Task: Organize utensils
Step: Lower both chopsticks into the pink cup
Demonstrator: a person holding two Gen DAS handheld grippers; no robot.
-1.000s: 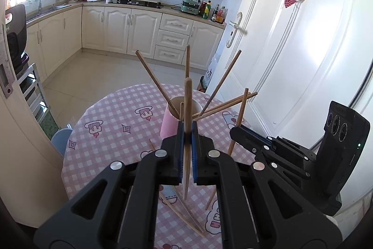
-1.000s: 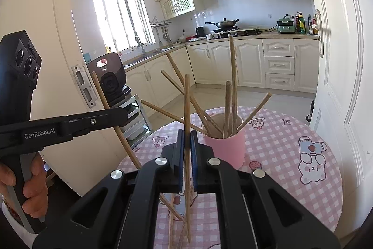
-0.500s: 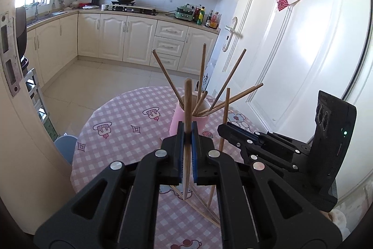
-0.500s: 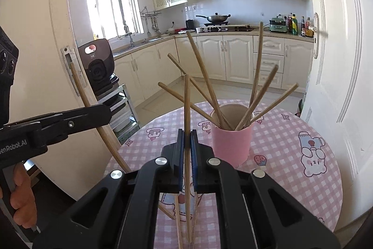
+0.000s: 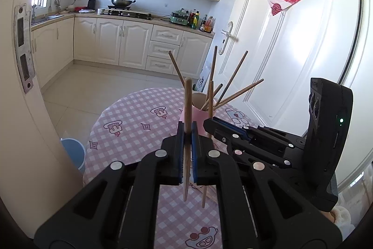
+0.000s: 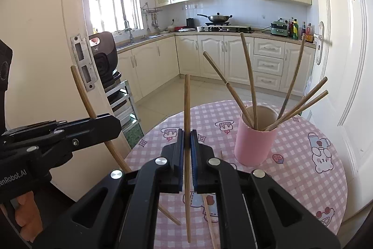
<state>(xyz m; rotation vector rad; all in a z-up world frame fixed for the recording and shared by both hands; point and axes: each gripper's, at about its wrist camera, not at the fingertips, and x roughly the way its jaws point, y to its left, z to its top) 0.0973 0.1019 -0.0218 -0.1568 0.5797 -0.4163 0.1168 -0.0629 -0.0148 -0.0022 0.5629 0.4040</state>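
Observation:
My left gripper is shut on an upright wooden chopstick, held above the pink-checked table. Just to its right, my right gripper grips another chopstick. In the right wrist view, my right gripper is shut on that upright chopstick. The left gripper shows at the left with its tilted chopstick. A pink cup holding several chopsticks stands on the table, ahead and to the right of both grippers. It is partly hidden in the left wrist view.
Loose chopsticks lie on the tablecloth under the grippers. A white door stands close on the right and a door frame on the left. A blue bin sits on the floor beside the table. Kitchen cabinets lie beyond.
Both grippers have shifted sideways with their chopsticks still gripped. The pink cup now sits further right in both views. The right gripper has come closer to the left one.

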